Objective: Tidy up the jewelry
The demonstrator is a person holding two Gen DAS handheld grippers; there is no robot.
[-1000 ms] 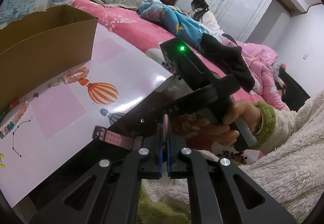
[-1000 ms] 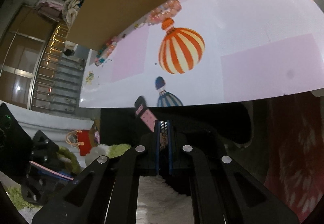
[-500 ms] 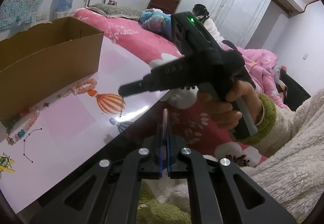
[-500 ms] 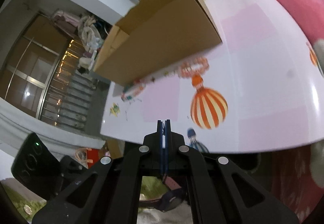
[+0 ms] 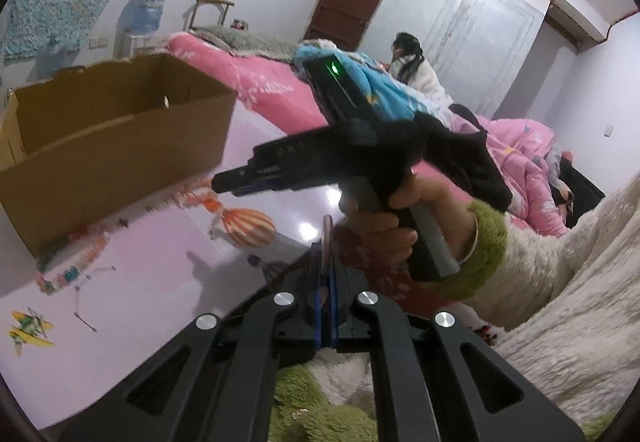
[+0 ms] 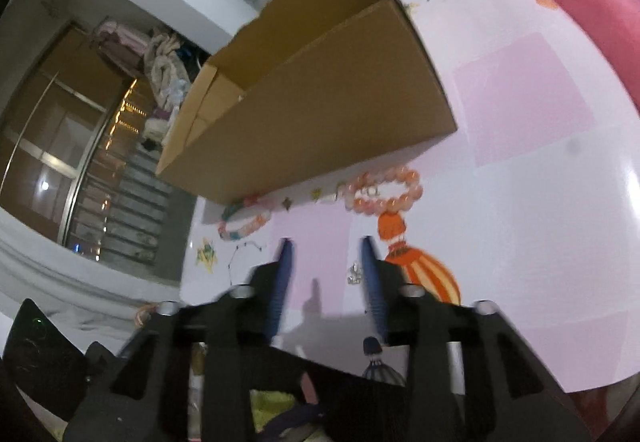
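My left gripper (image 5: 326, 274) is shut on a thin pink strap (image 5: 328, 238) that stands up edge-on between its pads, near the table's front edge. My right gripper (image 6: 326, 262) is open and empty above the table; in the left wrist view (image 5: 240, 182) it hovers in front of the open cardboard box (image 5: 116, 146). A pink-orange bead bracelet (image 6: 384, 190) and a multicolour bead bracelet (image 6: 244, 222) lie by the box's front wall (image 6: 320, 130). A small silver piece (image 6: 355, 274) lies beside the right finger.
The table (image 6: 520, 202) has a white and pink cover with a hot-air balloon print (image 6: 424, 274). A thin dark chain (image 5: 86, 282) lies near its left edge. A pink bed (image 5: 272, 90) with a seated person (image 5: 412, 62) is behind.
My right gripper has opened and moved forward over the table toward the bracelets. The strap end it pinched a second ago is no longer between its fingers. My left gripper stays shut on the strap.
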